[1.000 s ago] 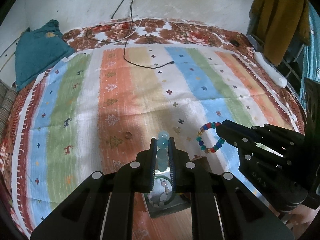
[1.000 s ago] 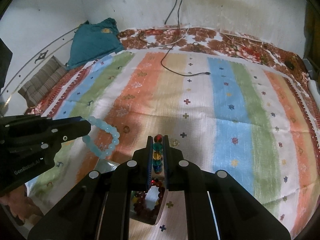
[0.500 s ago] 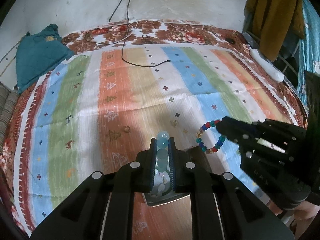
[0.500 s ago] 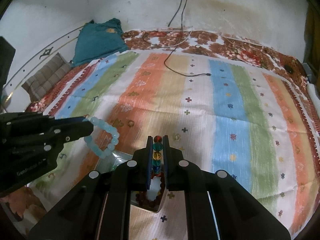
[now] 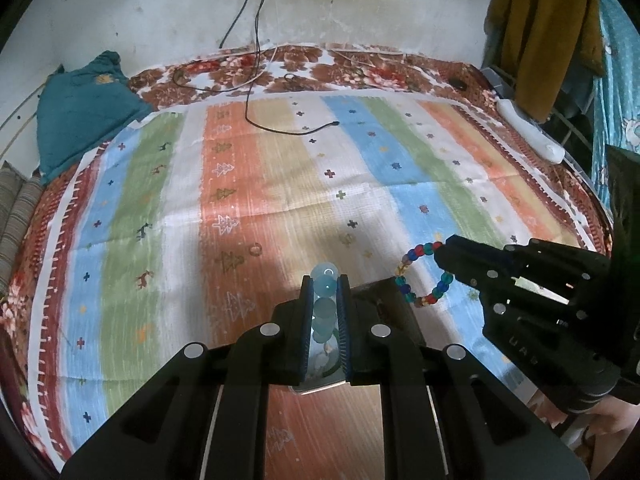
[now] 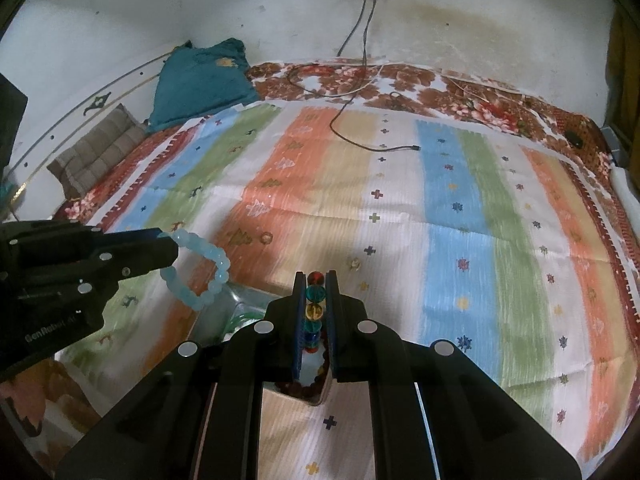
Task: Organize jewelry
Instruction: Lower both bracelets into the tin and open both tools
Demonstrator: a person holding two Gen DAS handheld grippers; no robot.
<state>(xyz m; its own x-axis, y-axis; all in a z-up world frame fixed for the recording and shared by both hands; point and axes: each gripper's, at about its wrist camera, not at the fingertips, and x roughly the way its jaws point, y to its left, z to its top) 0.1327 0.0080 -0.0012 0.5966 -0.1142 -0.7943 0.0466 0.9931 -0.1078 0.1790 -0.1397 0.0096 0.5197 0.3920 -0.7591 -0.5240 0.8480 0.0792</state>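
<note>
A: Two bracelets in hand, one per claw. The left claw (image 5: 325, 286) is closed on the pale blue bracelet (image 6: 200, 268), with several beads pinched between its fingers and the rest of the loop hanging free to one side. The right claw (image 6: 316, 292) is clamped the same way on the multicoloured bracelet (image 5: 420, 276).

B: Position relative to the box?

A: Both are held up above the striped bedspread (image 5: 280, 184). A shiny tray or box (image 5: 376, 296) lies directly under the claws, mostly hidden by them. In the right wrist view a dark brown bead strand (image 6: 316, 388) seems to lie in it. Other contents are too hidden to name.

B: Step in hand?

A: My reading: carrying phase. Both bracelets are lifted clear and not yet set down. Whether they are going into the box or out to the bed, I cannot tell.

B: Next move calls for?

A: Pick a spot for each, lower until the hanging loop rests on a surface, then open the fingers. Loops swing freely, so a slow descent matters. The claws are near each other; the bracelets could tangle if they drift closer.
</note>
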